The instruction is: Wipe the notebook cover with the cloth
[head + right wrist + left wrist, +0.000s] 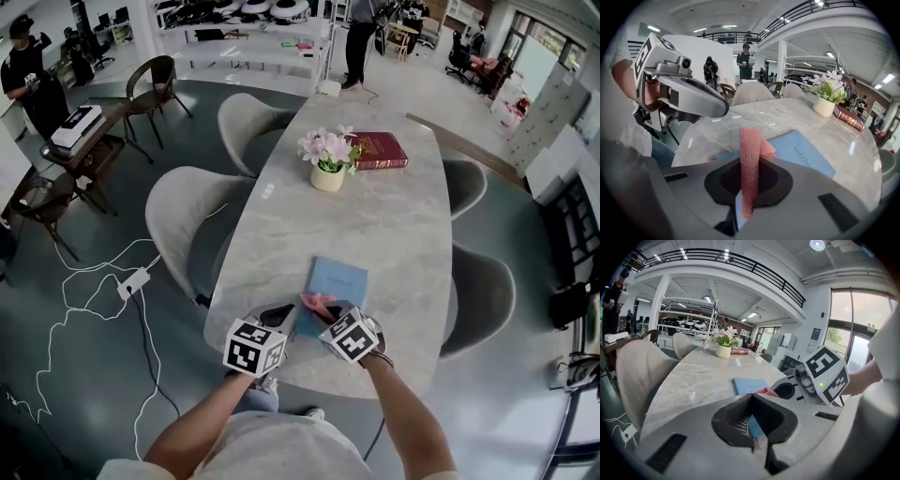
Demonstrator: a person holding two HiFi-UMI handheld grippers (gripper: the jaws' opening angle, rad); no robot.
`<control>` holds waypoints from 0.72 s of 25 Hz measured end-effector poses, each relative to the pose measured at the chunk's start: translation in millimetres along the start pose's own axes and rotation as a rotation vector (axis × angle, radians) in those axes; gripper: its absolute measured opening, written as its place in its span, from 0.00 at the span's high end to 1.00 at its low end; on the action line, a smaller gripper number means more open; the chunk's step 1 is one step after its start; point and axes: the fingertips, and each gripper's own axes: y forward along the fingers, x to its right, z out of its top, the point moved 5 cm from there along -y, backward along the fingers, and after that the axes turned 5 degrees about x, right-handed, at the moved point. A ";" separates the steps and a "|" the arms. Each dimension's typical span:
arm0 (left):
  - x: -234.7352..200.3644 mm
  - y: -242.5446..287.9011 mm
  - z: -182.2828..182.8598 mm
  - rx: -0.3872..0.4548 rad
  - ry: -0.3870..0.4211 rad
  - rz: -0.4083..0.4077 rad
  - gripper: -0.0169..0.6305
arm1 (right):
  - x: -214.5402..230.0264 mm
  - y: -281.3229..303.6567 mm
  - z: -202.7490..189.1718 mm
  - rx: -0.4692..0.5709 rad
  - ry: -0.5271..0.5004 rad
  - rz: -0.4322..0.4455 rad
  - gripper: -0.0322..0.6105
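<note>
Nearest, at the table's close edge: right gripper (pixel 749 161), jaws clamped on a pink mesh cloth (pixel 749 140). Strip of cloth upright between them, folded end hanging over the notebook's near part.

Beside it: left gripper (pixel 751 397), jaws pressed together at the tips. Blue sliver visible in the slot behind them; not determinable whether pinched or merely seen through the gap.

Just beyond both: blue notebook (pixel 337 281), flat and closed on the marble table (pixel 375 216), cover up, near corner between the two grippers.

Judged step: wiping stroke at the cover's near end. Recommended:
- Lower the right gripper to lay more cloth flat on the cover.
- Sweep from near edge to far in overlapping passes.
- Keep pressure light and even, to avoid sliding the notebook along the smooth marble.
- Steady the near left corner with the left gripper.
- Keep the hard jaw tips off the cover.

Count, near to far:
- two grippers
- one cloth
- one notebook
- one table
- one pot of pink-white flowers (pixel 328 173)
- one dark red book (pixel 378 150), just beside the pot
- four grey shell chairs (pixel 187 220) around the table, two per side
</note>
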 end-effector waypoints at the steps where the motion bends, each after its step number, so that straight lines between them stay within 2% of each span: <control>1: 0.6 -0.9 -0.7 0.001 0.001 0.005 0.96 | -3.9 -1.2 -2.2 -0.001 0.002 0.006 0.93; 18: 20.4 -18.4 -7.2 0.037 -0.018 0.059 0.96 | -61.8 -22.9 -26.3 0.040 0.012 0.119 0.93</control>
